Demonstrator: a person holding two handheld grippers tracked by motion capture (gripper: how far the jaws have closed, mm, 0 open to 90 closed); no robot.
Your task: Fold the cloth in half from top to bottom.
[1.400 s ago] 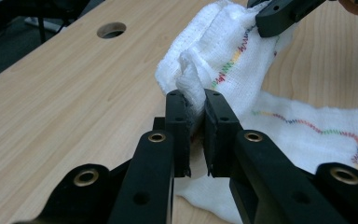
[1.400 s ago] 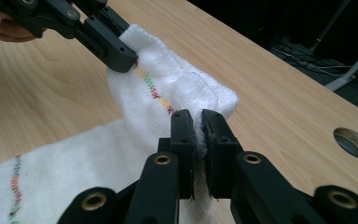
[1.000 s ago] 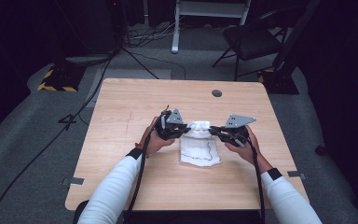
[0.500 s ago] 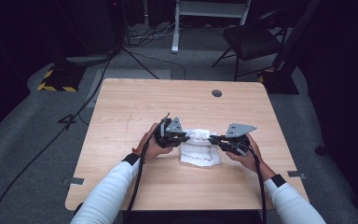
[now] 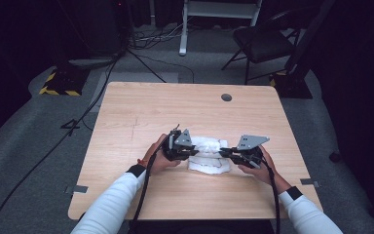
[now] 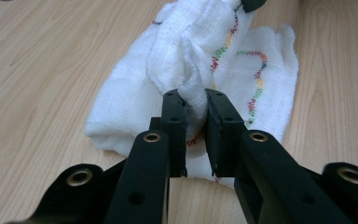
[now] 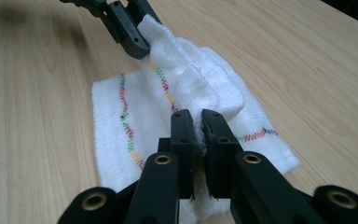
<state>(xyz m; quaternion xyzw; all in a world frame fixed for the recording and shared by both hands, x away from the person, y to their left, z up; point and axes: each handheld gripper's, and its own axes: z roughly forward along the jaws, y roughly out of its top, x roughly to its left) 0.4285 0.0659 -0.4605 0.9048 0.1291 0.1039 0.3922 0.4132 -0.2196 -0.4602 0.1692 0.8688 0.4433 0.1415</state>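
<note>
Left gripper: jaws pinched tight on a bunched corner of the white cloth; in the left gripper view a wad of fabric is squeezed between the two black pads. Right gripper: jaws likewise clamped on the cloth's opposite end, a thin fold caught between them in the right gripper view.

Cloth: white gauze-like weave with a wavy line of multicoloured stitching (red, green, yellow). The upper layer is lifted and rumpled between the two grippers; the lower part lies flat on the table, near the middle of its near half.

A small dark round fitting is set in the tabletop towards the far right, well apart from the cloth.

Table is pale wood. Beyond it: grey carpet, trailing cables, a dark chair, a yellow-and-black striped base at far left.
</note>
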